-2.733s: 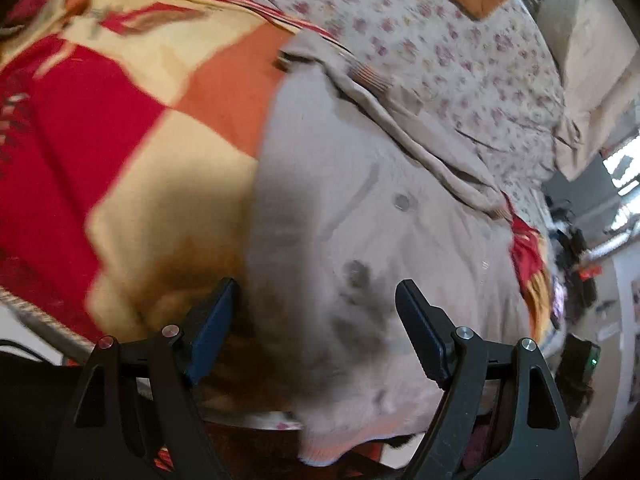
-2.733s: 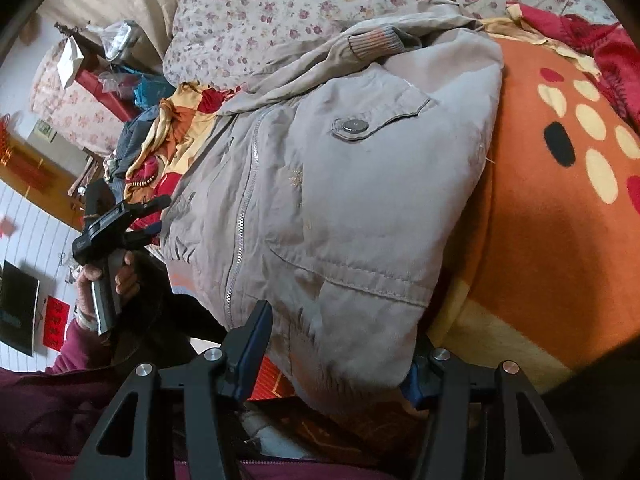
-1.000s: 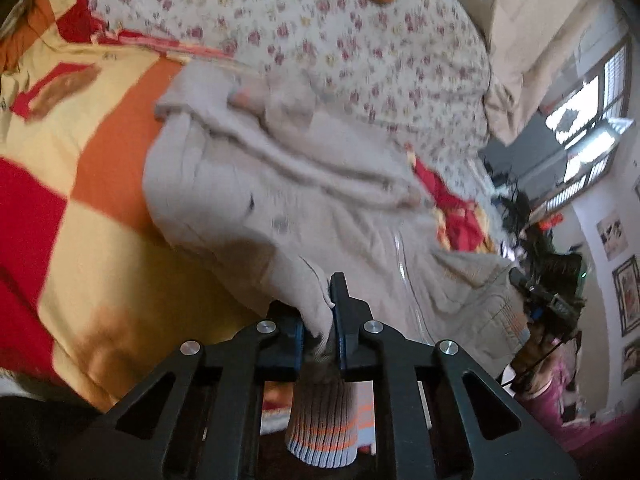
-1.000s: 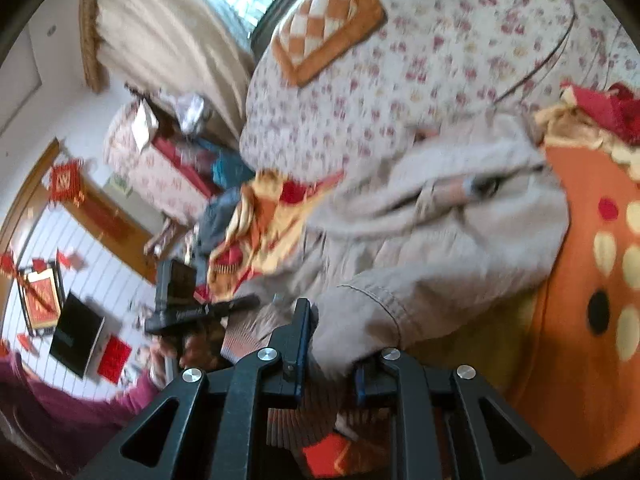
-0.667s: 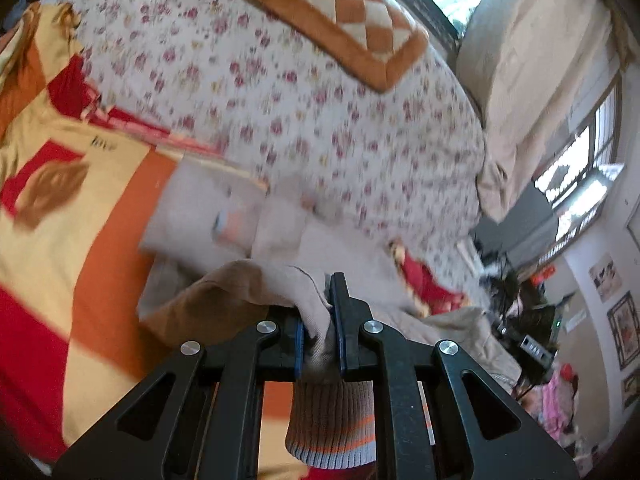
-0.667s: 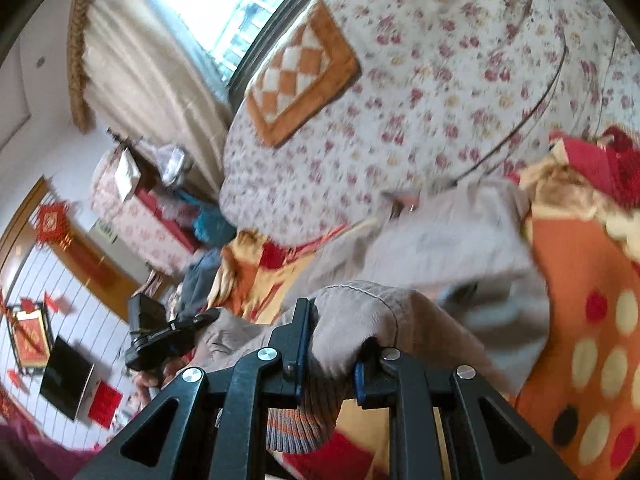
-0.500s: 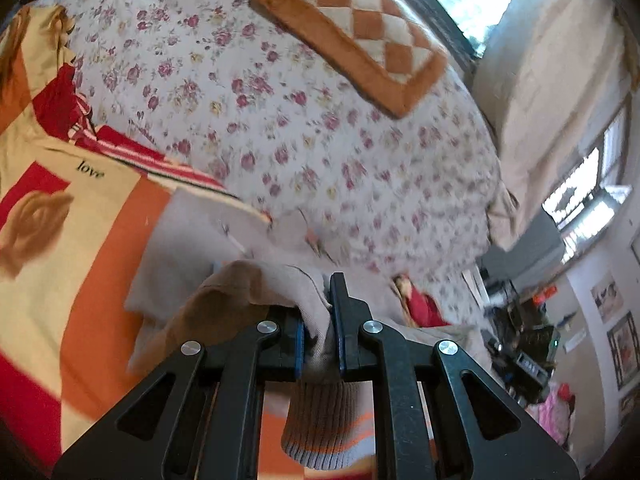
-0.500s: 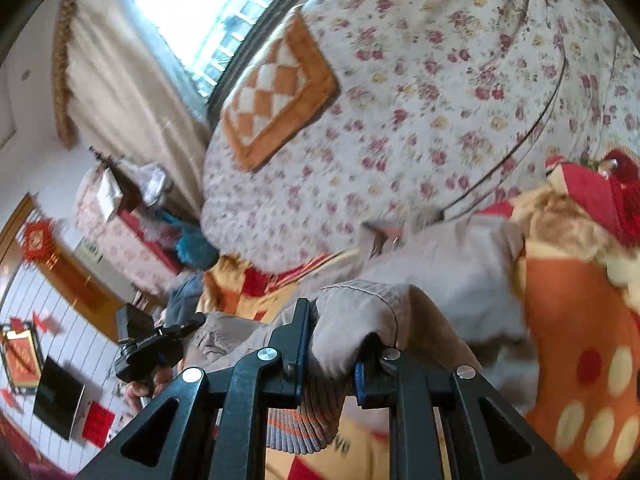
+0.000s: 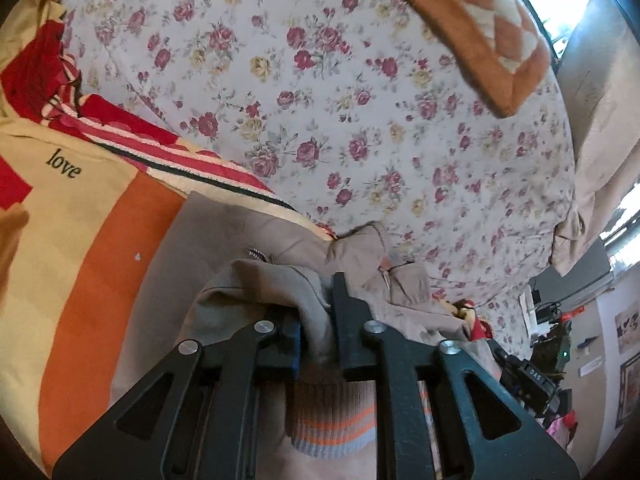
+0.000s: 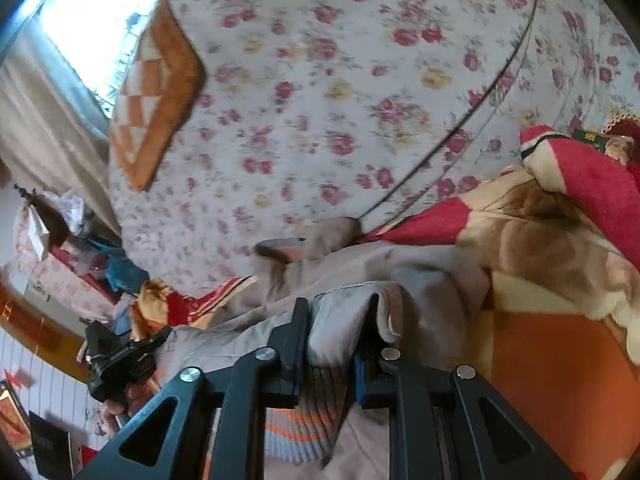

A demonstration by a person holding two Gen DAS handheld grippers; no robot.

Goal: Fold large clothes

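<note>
The quilt [image 9: 360, 92], white with roses, fills the far half of the bed, a checked cushion [image 9: 472, 20] on it at one o'clock. Nearer lies the blanket [image 9: 92, 240], orange, cream and red. On the blanket lies the jacket [image 9: 404, 280], grey-beige, its long axis running across between the two grippers. No baskets or boxes show.

The left gripper [image 9: 322, 320] is clenched on one hem corner, the ribbed hem [image 9: 332, 420] hanging below at six o'clock. The right gripper [image 10: 330, 340] grips the other corner likewise. Both corners sit lifted over the body, with the collar end [image 10: 304, 248] ahead at twelve o'clock. I'd guess the hem goes forward onto it; both hands look equally near.
</note>
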